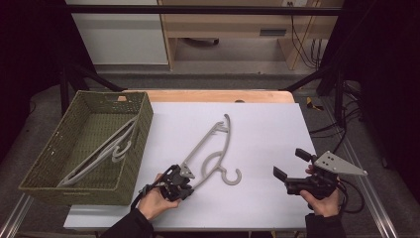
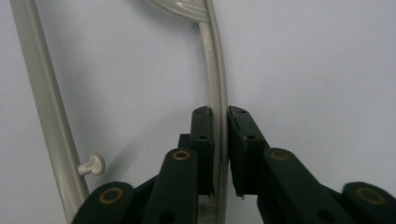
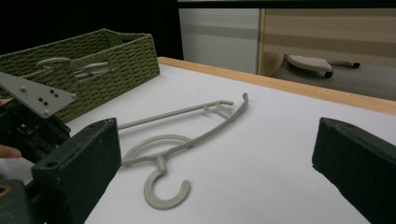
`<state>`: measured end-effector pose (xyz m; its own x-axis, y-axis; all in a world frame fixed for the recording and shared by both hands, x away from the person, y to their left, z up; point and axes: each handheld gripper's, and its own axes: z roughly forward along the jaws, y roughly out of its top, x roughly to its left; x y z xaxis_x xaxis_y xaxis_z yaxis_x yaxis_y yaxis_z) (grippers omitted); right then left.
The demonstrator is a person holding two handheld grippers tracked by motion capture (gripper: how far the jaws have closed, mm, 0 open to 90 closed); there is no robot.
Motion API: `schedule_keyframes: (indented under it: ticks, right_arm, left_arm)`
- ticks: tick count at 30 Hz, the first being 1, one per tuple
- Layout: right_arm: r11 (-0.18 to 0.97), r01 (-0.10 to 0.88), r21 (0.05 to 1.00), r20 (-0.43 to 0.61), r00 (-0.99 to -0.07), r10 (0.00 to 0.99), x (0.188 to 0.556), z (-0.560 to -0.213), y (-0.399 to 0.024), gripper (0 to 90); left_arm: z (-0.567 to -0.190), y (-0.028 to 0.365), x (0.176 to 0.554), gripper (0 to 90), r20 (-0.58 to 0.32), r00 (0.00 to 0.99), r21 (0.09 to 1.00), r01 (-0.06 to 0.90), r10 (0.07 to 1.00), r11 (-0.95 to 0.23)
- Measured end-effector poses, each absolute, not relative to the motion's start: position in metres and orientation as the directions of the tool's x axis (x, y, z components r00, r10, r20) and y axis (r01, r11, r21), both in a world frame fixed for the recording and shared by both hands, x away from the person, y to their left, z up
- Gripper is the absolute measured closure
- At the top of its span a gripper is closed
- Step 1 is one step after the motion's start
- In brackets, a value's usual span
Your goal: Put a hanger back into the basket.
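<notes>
Grey plastic hanger (image 1: pixel 210 148) flat on white table (image 1: pixel 267 134) (hook curled toward person), left claw (image 1: pixel 184 174) clamping its arm, right claw (image 1: pixel 288 165) agape.

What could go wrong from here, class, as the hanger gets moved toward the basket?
1. The left gripper pinches only one thin end of the hanger, so it may pivot or slip when lifted.
2. Its hook may snag the basket rim.
3. Hangers already in the basket could tangle with it.
</notes>
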<state>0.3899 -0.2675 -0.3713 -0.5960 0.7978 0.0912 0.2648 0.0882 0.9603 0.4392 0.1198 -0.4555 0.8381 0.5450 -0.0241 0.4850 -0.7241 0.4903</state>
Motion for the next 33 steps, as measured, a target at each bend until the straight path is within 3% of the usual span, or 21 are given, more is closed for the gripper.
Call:
schedule_keyframes:
  ticks: [2, 10, 13, 16, 21, 33]
  right_arm:
    - [0.087, 0.27, 0.959, 0.096, -0.596, 0.797, 0.39, -0.371, -0.267, 1.6]
    - [0.087, 0.266, 0.96, 0.094, -0.598, 0.796, 0.39, -0.371, -0.267, 1.6]
    - [0.091, 0.263, 0.961, 0.088, -0.598, 0.796, 0.39, -0.37, -0.266, 1.6]
    - [0.093, 0.264, 0.96, 0.088, -0.6, 0.795, 0.39, -0.37, -0.265, 1.6]
    - [0.089, 0.269, 0.959, 0.093, -0.598, 0.796, 0.39, -0.371, -0.267, 1.6]
    - [0.09, 0.266, 0.96, 0.091, -0.597, 0.797, 0.39, -0.371, -0.269, 1.6]
  left_arm:
    - [-0.456, 0.117, 0.439, 71.6, -0.01, 0.838, 0.486, 0.48, 0.545, -0.73]
    - [-0.454, 0.113, 0.44, 71.8, 0.002, 0.838, 0.455, 0.485, 0.545, -0.747]
    - [-0.454, 0.108, 0.439, 74.0, 0.029, 0.836, 0.438, 0.482, 0.548, -0.759]
    - [-0.453, 0.106, 0.437, 81.8, 0.043, 0.843, 0.43, 0.469, 0.536, -0.772]
    - [-0.453, 0.106, 0.435, 82.4, 0.057, 0.844, 0.434, 0.459, 0.533, -0.775]
    - [-0.429, 0.125, 0.431, 82.8, 0.045, 0.837, 0.554, 0.433, 0.545, -0.711]
